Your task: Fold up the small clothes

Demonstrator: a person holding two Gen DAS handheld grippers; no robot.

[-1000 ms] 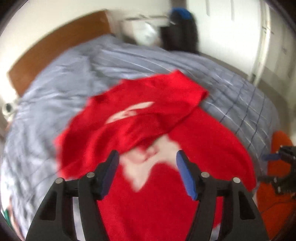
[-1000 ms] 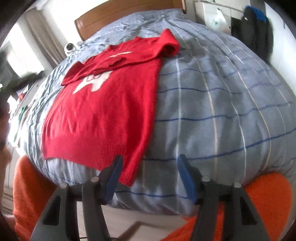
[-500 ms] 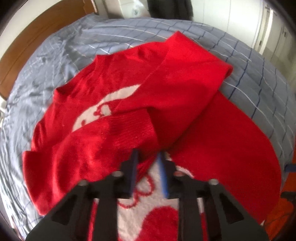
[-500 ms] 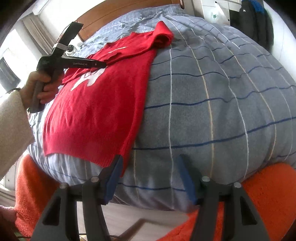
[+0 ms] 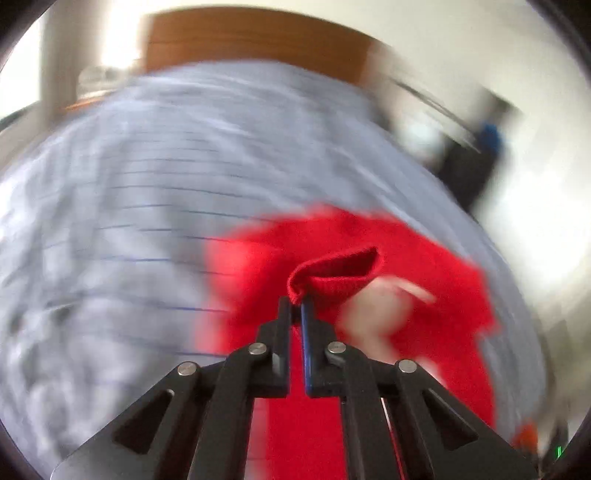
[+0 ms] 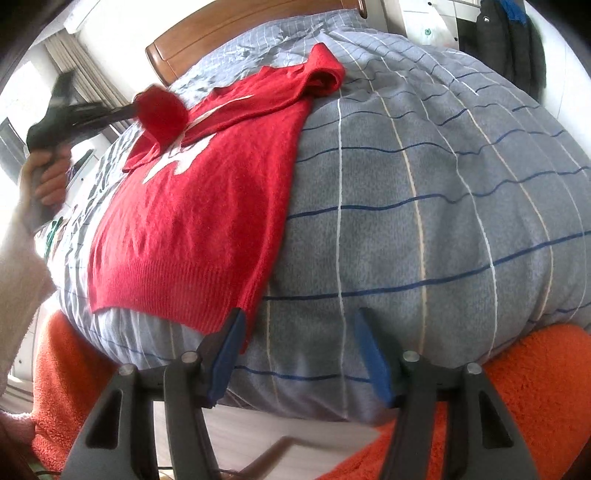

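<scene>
the bed is covered by a grey-blue checked duvet [image 6: 424,192] with a wooden headboard [image 6: 236,26] at the far end; an orange blanket [image 6: 535,384] lies below the near edge, and dark clothing [image 6: 509,40] hangs at the far right. nothing stands between the right gripper and the garment's hem.

at the left of the right wrist view, a hand [image 6: 46,177] in a pale sleeve [image 6: 18,295] holds the left gripper [image 5: 296,306]. a second ago its jaws stood apart over the red sweater [image 6: 192,206]; half a second ago they were nearly together at a folded sleeve's cuff. they have just been closing and are now clamped on the sleeve cuff [image 5: 336,273], which is raised off the sweater body toward its left side. the left wrist view is heavily blurred.

the sweater lies flat on the left half of the duvet, its other sleeve folded across the chest.

the right gripper [image 6: 299,369] hovers at the near edge, unchanged, jaws apart and empty; the sweater's lower right hem corner lies just beside its left finger, whether touching cannot be told
</scene>
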